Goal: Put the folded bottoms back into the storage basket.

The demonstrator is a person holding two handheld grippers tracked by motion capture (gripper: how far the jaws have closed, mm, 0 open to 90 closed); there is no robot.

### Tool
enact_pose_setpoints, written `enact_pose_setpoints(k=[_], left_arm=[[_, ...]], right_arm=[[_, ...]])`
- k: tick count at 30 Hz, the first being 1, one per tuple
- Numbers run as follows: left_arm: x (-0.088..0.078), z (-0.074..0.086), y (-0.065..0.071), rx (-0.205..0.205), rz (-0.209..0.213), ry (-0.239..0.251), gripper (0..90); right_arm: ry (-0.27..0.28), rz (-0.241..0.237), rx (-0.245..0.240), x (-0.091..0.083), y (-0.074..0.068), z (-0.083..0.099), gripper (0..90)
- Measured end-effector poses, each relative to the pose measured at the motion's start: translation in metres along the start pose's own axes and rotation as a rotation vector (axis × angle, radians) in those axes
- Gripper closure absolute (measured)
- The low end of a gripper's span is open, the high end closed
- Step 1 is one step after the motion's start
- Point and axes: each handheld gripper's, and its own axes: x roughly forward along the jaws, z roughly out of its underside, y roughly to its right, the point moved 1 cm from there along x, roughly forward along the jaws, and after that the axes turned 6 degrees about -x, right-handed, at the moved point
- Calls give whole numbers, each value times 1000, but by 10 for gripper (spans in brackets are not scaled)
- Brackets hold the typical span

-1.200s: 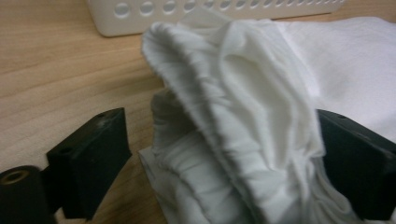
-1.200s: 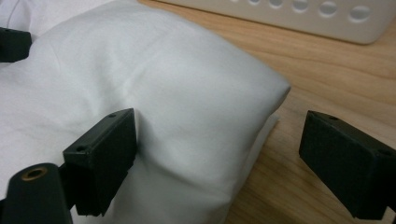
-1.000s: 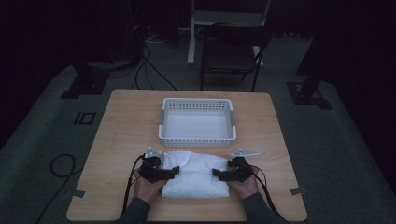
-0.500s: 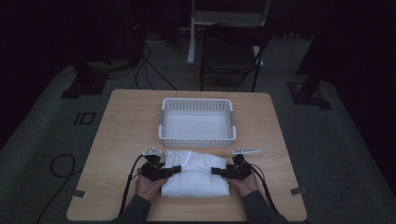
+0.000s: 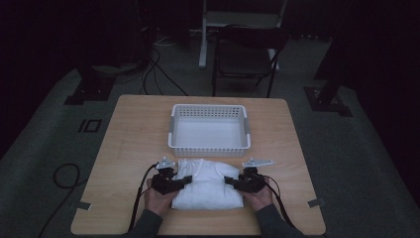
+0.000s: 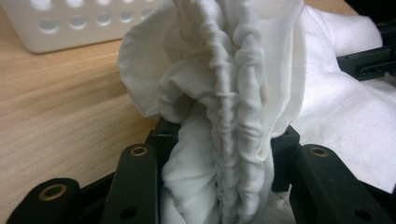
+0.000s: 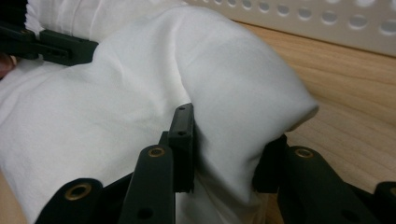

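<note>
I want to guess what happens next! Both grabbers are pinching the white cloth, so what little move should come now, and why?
Probably lift the cloth a little and carry it forward toward the basket. The left gripper and the right gripper each have their jaws shut on a bunched end of it, the cloth lies folded on the table just in front of the basket, and the basket looks empty.

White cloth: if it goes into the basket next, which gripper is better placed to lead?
Neither clearly: left gripper and right gripper each clamp an end of the white cloth, level, below the basket.
</note>
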Motion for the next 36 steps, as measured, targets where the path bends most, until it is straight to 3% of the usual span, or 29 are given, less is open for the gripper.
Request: enact_pose_setpoints(k=[3,13,36], left_arm=[[-2,-1,5,25,-25,1,581],[-10,-3,11,42,-30,14,594],[-30,-9,19,54,-40,91,602]], right_arm=[[4,18,-19,-2,-4,-1,675],[22,49,-40,-8,-12,-4,680],[65,39,-66,-18,-22,-16,691]])
